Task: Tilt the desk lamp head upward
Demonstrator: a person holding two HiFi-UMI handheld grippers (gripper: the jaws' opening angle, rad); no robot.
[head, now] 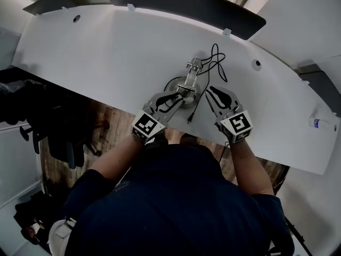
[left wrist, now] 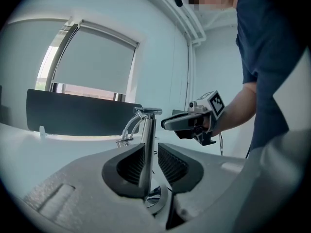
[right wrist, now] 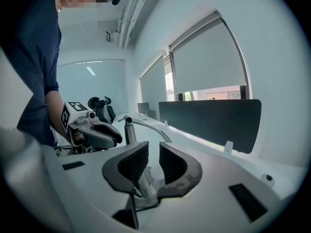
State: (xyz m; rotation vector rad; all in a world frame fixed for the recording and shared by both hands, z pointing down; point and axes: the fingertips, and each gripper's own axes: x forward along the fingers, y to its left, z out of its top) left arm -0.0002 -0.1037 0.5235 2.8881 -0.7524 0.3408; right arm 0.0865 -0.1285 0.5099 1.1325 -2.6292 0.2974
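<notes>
Two things could spoil this, to my eye. Nearest, the left tongs [left wrist: 151, 159] stand apart with the slim chrome desk lamp's [head: 190, 79] upright post in the gap, close to one ribbed pad but not pinched. If they shut off-centre or too low, the smooth metal may slip. The light round base [left wrist: 158, 198] may then skid or tip on the white curved table [head: 106, 57] once the head is pushed. Just beyond, at 3 o'clock of that base, the right tongs [head: 219, 97] are also parted with nothing between them. A shove on the wrong joint would swing the whole arm rather than the head, which I take to be the end at 12 o'clock, though I can't make it out clearly. Farther still, the black looped cord [head: 216, 63] trails toward 1 o'clock and could snag.

Both forearms reach forward from bent elbows and converge on the lamp at the person's 12 o'clock. The tongs point slightly downward, marker cubes facing up.
</notes>
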